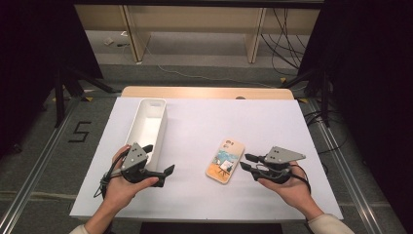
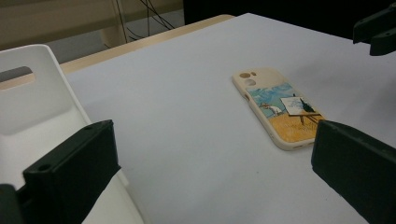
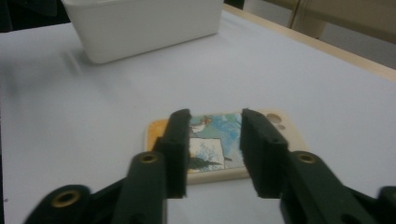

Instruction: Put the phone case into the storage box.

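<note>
High view: phone case (image 1: 225, 160), cream with a painted scene, lies flat on the white table (image 1: 272, 122) at centre right. Right gripper (image 1: 247, 162) sits just right of the case, jaws narrowly parted and holding nothing. Left gripper (image 1: 158, 160) at lower left, jaws spread wide and empty, beside the near end of the white bin (image 1: 138, 126).

Left gripper view: wide-set jaws at the bottom corners; case at centre right (image 2: 278, 107); bin at left edge (image 2: 32, 100).

Right gripper view: jaws slightly apart, case lying beyond them (image 3: 219, 142), not gripped; bin at upper left (image 3: 140, 23).
</note>
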`<state>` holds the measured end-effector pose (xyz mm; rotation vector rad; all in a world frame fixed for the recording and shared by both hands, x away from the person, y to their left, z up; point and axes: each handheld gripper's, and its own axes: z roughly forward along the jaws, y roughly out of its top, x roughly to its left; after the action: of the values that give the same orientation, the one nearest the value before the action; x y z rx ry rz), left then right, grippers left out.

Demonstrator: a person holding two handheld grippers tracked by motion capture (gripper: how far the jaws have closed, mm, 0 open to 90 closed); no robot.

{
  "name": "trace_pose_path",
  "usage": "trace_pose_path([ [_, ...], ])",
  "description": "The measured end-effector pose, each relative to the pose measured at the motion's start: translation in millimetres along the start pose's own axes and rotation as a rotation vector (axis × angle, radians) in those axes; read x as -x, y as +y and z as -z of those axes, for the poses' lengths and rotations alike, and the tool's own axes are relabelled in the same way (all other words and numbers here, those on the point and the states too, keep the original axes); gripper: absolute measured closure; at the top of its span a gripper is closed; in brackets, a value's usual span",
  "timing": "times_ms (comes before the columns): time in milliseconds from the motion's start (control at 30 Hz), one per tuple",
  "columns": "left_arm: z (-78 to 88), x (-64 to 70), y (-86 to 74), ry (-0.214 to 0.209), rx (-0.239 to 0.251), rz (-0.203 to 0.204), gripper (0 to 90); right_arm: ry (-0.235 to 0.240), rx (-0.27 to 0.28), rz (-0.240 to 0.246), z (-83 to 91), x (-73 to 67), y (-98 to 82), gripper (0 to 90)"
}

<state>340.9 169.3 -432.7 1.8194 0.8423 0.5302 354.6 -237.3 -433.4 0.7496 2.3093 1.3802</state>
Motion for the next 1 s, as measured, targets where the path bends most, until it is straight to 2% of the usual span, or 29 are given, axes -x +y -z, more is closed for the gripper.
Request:
trace_pose_path([
  [33,-0.4,-0.3,-0.1,0.002,-0.001,0.001,0.0,0.024,-0.016,0.006,-6.5,-2.4,3.4,79.7],
  [167,-0.6,-0.1,-0.1,0.004,-0.001,0.001,0.3,0.038,-0.045,0.013,-17.4,-6.0,9.8,90.0],
  [367,-0.9,0.6,-0.2,0.001,-0.003,-0.001,0.7,0.057,-0.083,0.023,-35.5,-11.5,17.5,90.0],
  [400,-1.0,0.7,-0.2,0.0,-0.003,-0.001,0.8,0.062,-0.104,0.024,-43.9,-14.7,19.7,90.0],
  [467,-0.9,0.7,-0.1,0.0,-0.003,-0.001,0.8,0.065,-0.109,0.023,-46.6,-15.8,20.4,90.0],
  [500,-0.9,0.6,0.0,0.0,-0.002,0.0,0.9,0.071,-0.125,0.023,-54.7,-18.8,22.5,90.0],
  [833,-0.9,1.0,0.1,0.001,0.0,0.002,1.1,0.103,-0.185,0.003,-87.9,-27.7,31.0,90.0],
  [967,-1.2,1.1,-0.3,-0.003,-0.001,0.004,1.2,0.108,-0.206,0.007,-97.5,-31.5,32.7,90.0],
  [1000,-1.5,1.1,-0.4,-0.004,-0.002,0.004,1.3,0.118,-0.224,0.013,-104.7,-34.9,32.2,90.0],
])
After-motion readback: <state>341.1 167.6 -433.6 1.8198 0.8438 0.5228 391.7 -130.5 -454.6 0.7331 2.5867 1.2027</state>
